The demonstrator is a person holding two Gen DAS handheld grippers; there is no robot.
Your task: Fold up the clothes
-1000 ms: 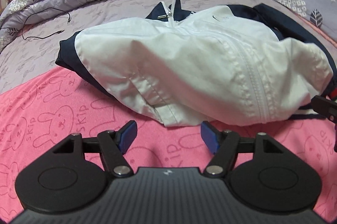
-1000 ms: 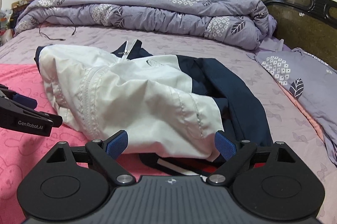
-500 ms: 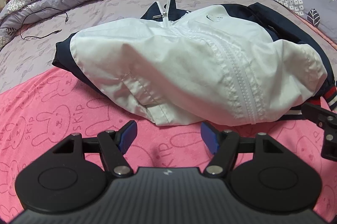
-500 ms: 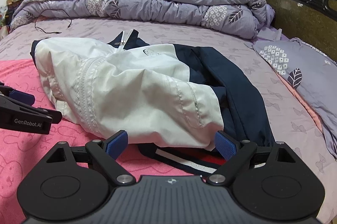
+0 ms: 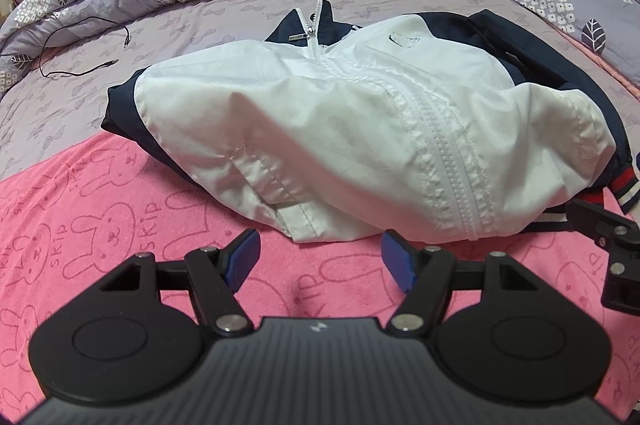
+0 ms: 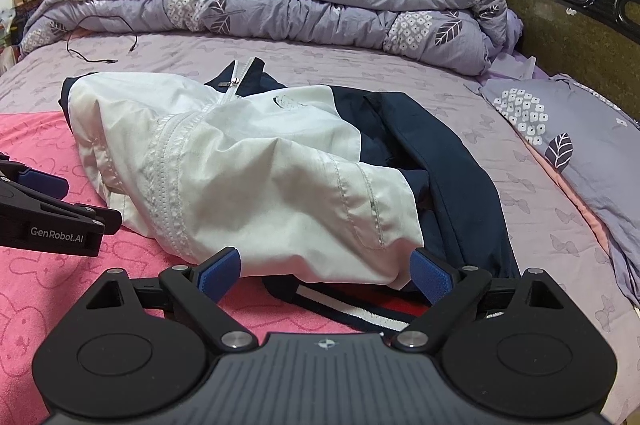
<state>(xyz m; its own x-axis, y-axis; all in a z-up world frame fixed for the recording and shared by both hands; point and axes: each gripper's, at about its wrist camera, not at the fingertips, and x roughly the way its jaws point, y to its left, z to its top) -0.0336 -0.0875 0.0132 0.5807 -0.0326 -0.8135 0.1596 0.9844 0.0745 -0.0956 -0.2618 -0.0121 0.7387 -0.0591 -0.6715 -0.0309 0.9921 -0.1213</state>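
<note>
Jacket lies bunched on the bed, its sleeves hidden. Left gripper and right gripper gape empty beside its hem.

"SKIP" on pink blanket, "GenRobot.AI" on left hand-held gripper
</note>
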